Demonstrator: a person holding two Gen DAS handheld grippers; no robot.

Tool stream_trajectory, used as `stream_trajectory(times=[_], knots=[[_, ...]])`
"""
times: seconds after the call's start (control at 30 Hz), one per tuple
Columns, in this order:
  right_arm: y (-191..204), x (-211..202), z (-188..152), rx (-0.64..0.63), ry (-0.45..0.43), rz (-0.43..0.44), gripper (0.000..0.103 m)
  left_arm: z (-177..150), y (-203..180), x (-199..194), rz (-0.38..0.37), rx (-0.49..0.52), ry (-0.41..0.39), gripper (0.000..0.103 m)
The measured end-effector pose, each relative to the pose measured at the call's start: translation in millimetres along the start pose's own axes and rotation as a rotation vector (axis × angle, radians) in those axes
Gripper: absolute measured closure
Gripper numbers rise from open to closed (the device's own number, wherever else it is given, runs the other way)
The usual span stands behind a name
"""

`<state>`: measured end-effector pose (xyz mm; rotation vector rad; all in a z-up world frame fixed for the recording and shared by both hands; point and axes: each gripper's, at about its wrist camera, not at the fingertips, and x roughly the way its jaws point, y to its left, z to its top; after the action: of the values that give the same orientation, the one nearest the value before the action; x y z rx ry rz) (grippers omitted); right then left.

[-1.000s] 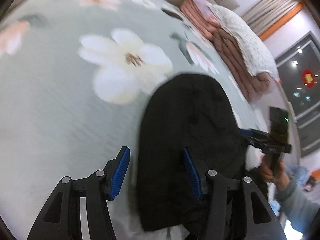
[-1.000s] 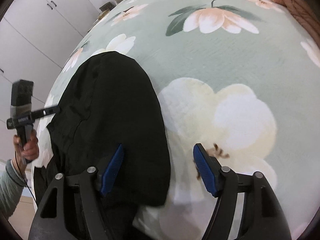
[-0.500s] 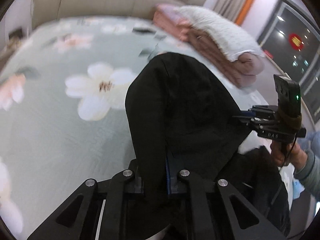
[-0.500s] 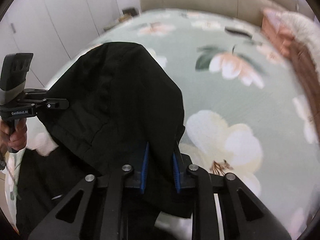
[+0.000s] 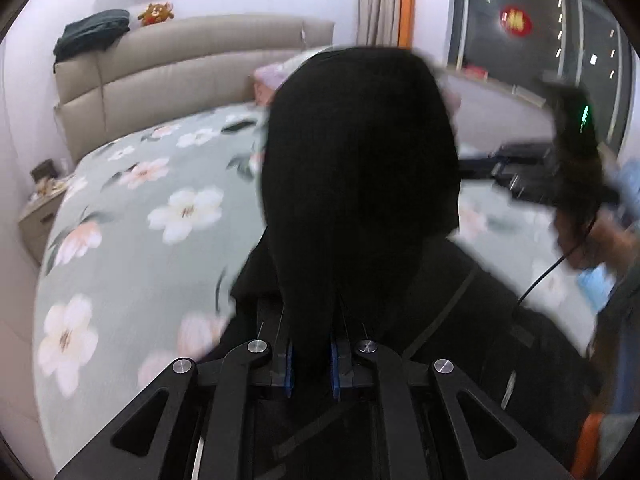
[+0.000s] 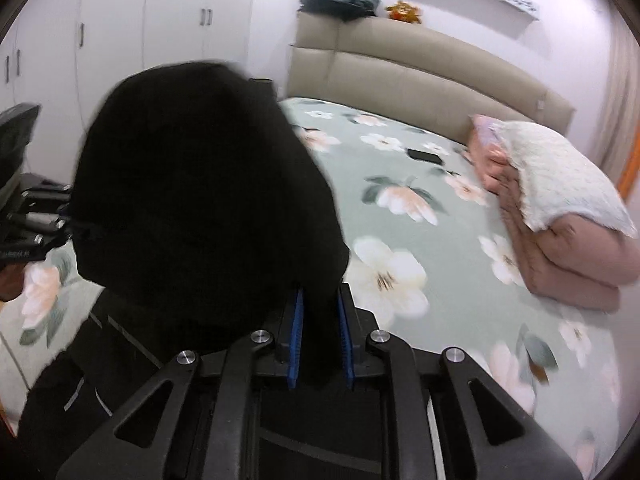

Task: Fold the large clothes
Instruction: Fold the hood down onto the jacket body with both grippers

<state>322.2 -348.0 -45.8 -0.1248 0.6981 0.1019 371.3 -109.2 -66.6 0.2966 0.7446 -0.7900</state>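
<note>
Both tongs are clamped on the same black garment (image 5: 360, 168) and hold it up above the bed (image 5: 132, 240). The left tongs (image 5: 311, 364) have their 2 blue pads (image 5: 289, 368) nearly together with a fold of the black cloth pinched between them; the right tongs (image 6: 320, 344) grip another fold the same way, pads (image 6: 296, 340) pressed on the fabric. The garment stands up in front of each camera as a dark hump and drapes down below the tongs – its lower part, with thin pale seams, hangs blurred. Behind it lies the green floral bedspread, a beige headboard (image 6: 420, 68), a pink folded quilt (image 6: 560, 256) under a white pillow (image 6: 560, 176) at the bed's edge.
</note>
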Motion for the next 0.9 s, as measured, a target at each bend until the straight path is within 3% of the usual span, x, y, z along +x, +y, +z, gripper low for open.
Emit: stream_trajectory(times=[0.03, 0.1, 0.17, 0.3, 0.47, 0.57, 0.67, 0.73, 0.8, 0.9], knots=[[2, -1, -15, 0.024, 0.035, -0.003, 0.083, -13, -3, 5, 0.02, 0.0, 0.031, 0.089], [0, 7, -47, 0.092, 0.118, 0.012, 0.083, -63, -5, 34, 0.093, -0.02, 0.168, 0.088], [-4, 23, -82, 0.18, 0.245, 0.039, 0.083, -98, 3, 49, 0.075, -0.087, 0.249, 0.088], [-20, 29, -111, 0.29, 0.362, 0.028, 0.081, -105, 15, 23, 0.068, -0.159, 0.24, 0.088], [-36, 4, -79, 0.354, 0.267, 0.061, 0.074, -60, 38, -17, 0.077, -0.205, 0.12, 0.088], [-28, 2, -49, 0.348, 0.206, 0.094, 0.071, -21, 42, -24, 0.038, -0.221, 0.006, 0.088], [-6, -2, -19, 0.36, 0.129, 0.179, 0.055, 7, 41, -21, -0.002, -0.238, -0.08, 0.087], [5, 2, -7, 0.351, 0.101, 0.202, 0.052, 17, 42, -24, -0.034, -0.268, -0.122, 0.087], [19, 8, 2, 0.327, 0.103, 0.224, 0.052, 20, 40, -18, -0.059, -0.287, -0.118, 0.085], [38, 27, 3, 0.309, 0.16, 0.251, 0.052, 9, 17, 18, -0.148, -0.286, -0.033, 0.084]])
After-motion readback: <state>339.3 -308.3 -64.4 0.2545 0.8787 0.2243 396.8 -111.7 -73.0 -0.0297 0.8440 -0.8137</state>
